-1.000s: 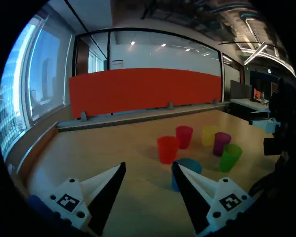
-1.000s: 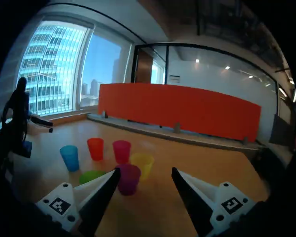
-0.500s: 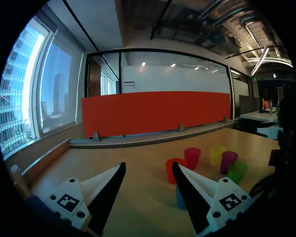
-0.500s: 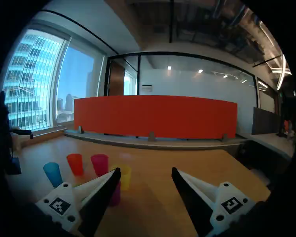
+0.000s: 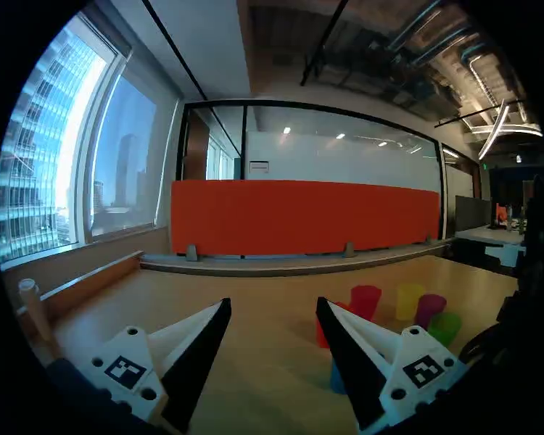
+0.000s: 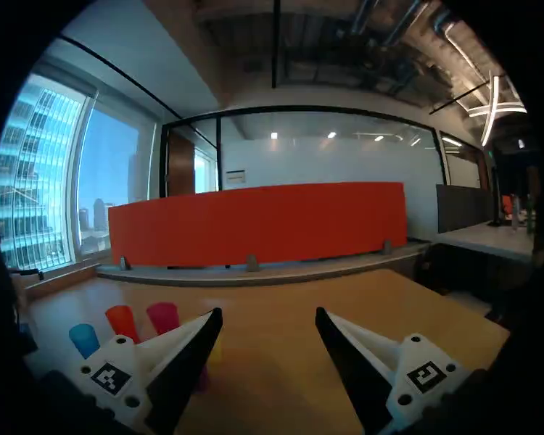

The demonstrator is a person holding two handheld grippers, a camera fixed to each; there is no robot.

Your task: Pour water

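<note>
Six cups on the desk (image 5: pixel 199 286), one of each colour. From the left gripper view: a red cup (image 5: pixel 320 335), pink cup (image 5: pixel 365 300), yellow cup (image 5: pixel 408 300), purple cup (image 5: pixel 430 309), green cup (image 5: pixel 445 327) and blue cup (image 5: pixel 334 378), bunched together well short of the far edge. The left gripper (image 5: pixel 272 303) has its two fingers (image 5: pixel 178 341) spread wide with nothing between them but bare wood. Red and blue sit half hidden behind its right-hand finger, and the other four stand beyond that finger. In the right gripper view, the right gripper (image 6: pixel 268 313) is also spread apart and holding nothing. Blue, red and pink line up outside its left-hand finger, with slivers of yellow and purple peeking out at that finger's inner edge. A long orange panel (image 5: pixel 305 217) runs along the desk's far edge, with a glass wall (image 5: pixel 330 152) behind it. There are tall windows (image 5: pixel 54 167) on the left side and exposed pipework on the ceiling (image 5: pixel 388 51).
</note>
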